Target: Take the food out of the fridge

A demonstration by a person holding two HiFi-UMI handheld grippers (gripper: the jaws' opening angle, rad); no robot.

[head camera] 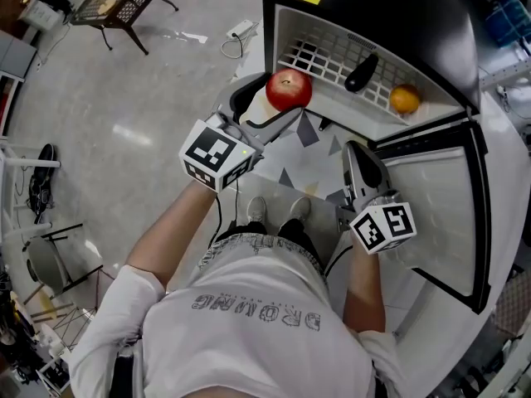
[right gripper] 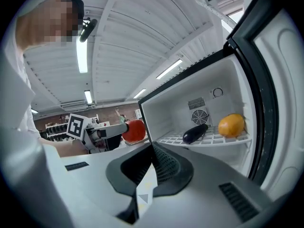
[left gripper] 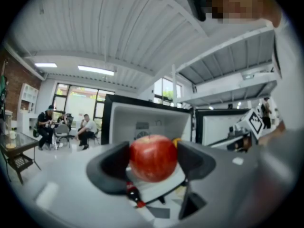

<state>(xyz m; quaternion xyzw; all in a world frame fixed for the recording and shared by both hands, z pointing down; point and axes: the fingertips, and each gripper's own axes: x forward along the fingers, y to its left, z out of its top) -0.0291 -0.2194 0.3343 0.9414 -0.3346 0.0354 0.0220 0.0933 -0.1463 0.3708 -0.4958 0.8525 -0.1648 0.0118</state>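
Note:
A red apple (head camera: pixel 288 89) is clamped between the jaws of my left gripper (head camera: pixel 282 99), just outside the open fridge (head camera: pixel 365 23) at its left front corner. The left gripper view shows the apple (left gripper: pixel 153 157) filling the gap between the dark pads. On the fridge's white wire shelf (head camera: pixel 328 52) lie a dark eggplant (head camera: pixel 362 71) and an orange (head camera: pixel 405 99). My right gripper (head camera: pixel 353 150) hovers below the shelf's front edge, jaws shut with nothing in them. In the right gripper view the eggplant (right gripper: pixel 194 133) and the orange (right gripper: pixel 231 125) rest on the shelf beyond the gripper (right gripper: pixel 153 148).
The fridge door (head camera: pixel 436 214) stands open to the right, close to my right gripper. The person's feet are on a patterned mat (head camera: pixel 311 160) in front of the fridge. A black metal stand (head camera: pixel 116 2) and a power strip (head camera: pixel 241 30) are farther off. People (left gripper: pixel 66 127) sit far behind.

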